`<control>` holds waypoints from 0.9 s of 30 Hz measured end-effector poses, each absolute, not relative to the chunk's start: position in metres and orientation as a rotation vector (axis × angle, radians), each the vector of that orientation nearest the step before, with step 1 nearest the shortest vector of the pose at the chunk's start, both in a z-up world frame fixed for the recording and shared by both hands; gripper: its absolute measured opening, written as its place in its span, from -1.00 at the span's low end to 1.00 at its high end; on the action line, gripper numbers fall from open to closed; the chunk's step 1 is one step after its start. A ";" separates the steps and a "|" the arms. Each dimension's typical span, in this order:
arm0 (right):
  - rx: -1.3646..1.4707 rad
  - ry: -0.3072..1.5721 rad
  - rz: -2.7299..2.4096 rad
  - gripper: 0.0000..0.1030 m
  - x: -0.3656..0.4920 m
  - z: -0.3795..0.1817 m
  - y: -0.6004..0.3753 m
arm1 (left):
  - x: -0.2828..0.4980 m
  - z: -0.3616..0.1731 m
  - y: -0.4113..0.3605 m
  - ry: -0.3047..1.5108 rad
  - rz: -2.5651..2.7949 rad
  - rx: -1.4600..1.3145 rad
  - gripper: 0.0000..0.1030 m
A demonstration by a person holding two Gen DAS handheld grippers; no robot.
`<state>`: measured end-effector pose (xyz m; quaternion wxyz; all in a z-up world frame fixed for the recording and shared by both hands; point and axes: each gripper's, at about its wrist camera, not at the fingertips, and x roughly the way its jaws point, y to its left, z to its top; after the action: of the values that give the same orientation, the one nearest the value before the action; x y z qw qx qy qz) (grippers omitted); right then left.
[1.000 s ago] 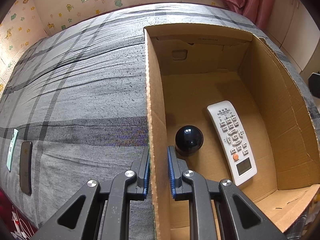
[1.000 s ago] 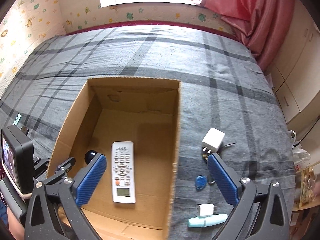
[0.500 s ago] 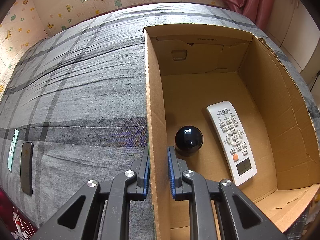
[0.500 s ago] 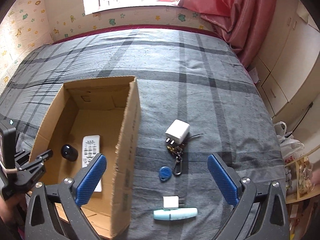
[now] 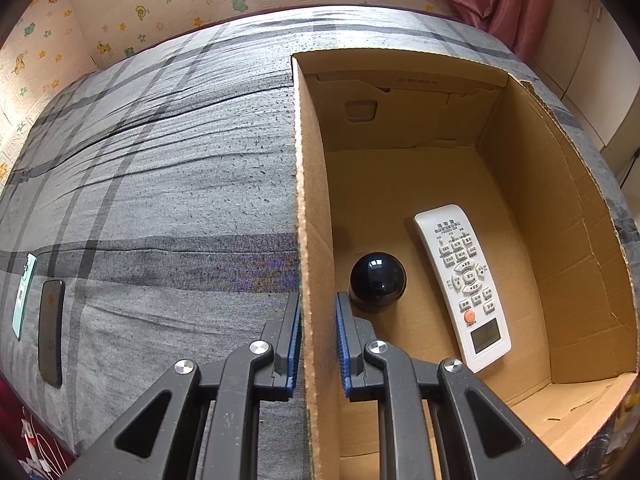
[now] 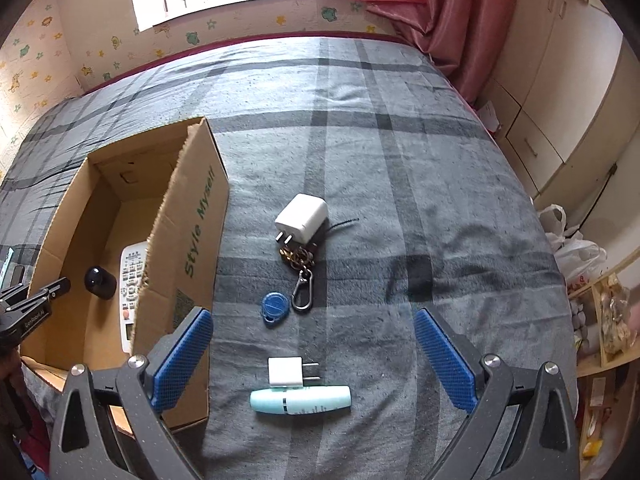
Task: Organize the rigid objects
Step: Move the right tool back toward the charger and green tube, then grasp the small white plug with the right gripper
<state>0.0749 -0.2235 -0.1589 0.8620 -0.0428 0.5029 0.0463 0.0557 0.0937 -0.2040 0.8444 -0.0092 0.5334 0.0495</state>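
- Straddling the box wall, the left gripper had its jaws nipped tight on the cardboard box, its base cut off by the frame
- the right gripper hovered over the grey plaid bedspread, jaws wide with nothing between them
- the white remote lay flat inside the box beside the dark ball, long axis running from near wall to far; in the right view the box wall hid half of it
- outside the box lay a white charger, keys, blue tag, small plug and a mint tube lying crosswise
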 end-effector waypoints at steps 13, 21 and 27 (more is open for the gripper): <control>-0.098 1.171 0.127 0.99 0.074 -0.208 -0.221 | 0.055 -0.204 0.094 1.124 0.104 -0.019 -0.67; -0.092 1.252 0.148 0.98 0.076 -0.240 -0.222 | 0.055 -0.204 0.094 1.124 0.103 -0.014 -0.67; -0.084 1.280 0.171 0.87 0.078 -0.255 -0.221 | 0.055 -0.204 0.094 1.124 0.103 -0.014 -0.67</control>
<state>0.0776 -0.2213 -0.2546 0.7978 -0.0389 0.5964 0.0796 0.0546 0.0940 -0.2039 0.8450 -0.0066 0.5325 0.0487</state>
